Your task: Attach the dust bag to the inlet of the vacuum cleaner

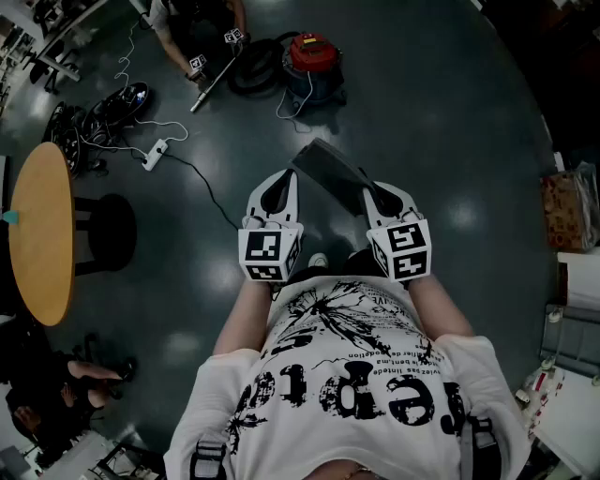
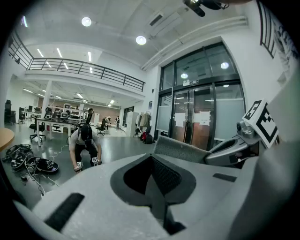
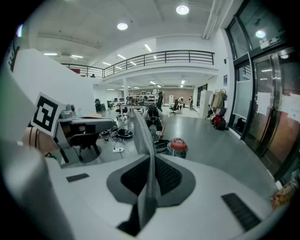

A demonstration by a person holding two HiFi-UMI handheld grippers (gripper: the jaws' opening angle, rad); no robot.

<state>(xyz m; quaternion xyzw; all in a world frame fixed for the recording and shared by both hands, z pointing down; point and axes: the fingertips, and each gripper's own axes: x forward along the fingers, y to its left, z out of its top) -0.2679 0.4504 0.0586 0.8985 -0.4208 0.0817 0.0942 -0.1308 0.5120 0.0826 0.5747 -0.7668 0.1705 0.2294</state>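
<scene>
A flat grey dust bag [image 1: 328, 172] hangs in the air in front of the person, between the two grippers. My right gripper [image 1: 372, 193] is shut on its right edge; in the right gripper view the bag [image 3: 143, 136] runs edge-on between the jaws of that gripper [image 3: 149, 160]. My left gripper [image 1: 281, 180] is level with the bag's left corner, and its jaws [image 2: 152, 157] meet with nothing showing between them. The bag [image 2: 185, 149] lies just beyond their tips. The red-topped vacuum cleaner [image 1: 312, 58] stands on the floor farther ahead, with its dark hose [image 1: 251, 67] coiled beside it.
Another person [image 1: 192, 23] crouches by the vacuum cleaner with two grippers. A white power strip [image 1: 155, 153] and cables lie on the dark floor to the left. A round wooden table [image 1: 42, 230] stands at the far left, and boxes [image 1: 567, 211] sit at the right edge.
</scene>
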